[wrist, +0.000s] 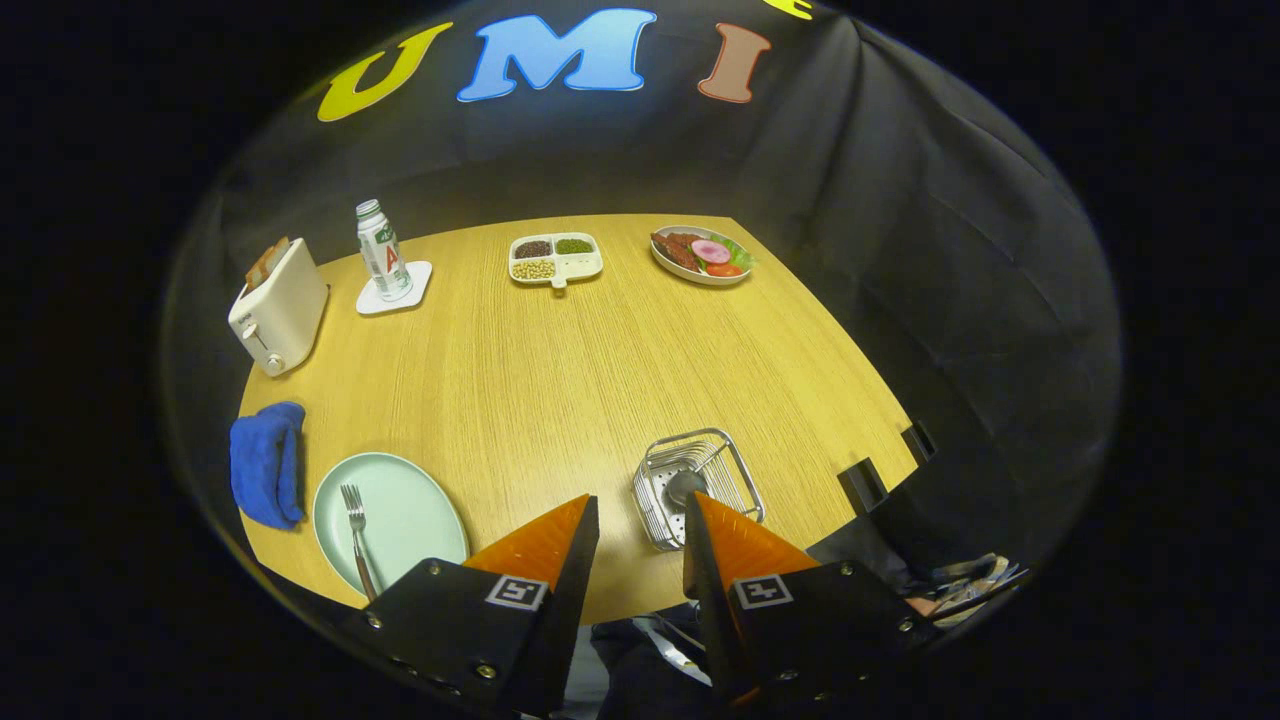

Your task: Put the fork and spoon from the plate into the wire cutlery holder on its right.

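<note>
With the gripper (640, 515) released, the thin, stiff, slippery-looking fork (357, 535) on the plate (420, 510) seems best pinched mid-handle.

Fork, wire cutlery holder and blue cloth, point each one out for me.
fork (354, 528): gripper view, mid handle, lying on the pale green plate.
wire cutlery holder (722, 446): gripper view, far rim, just beyond the right finger.
blue cloth (265, 462): gripper view, middle of its folds, beside the plate.
</note>
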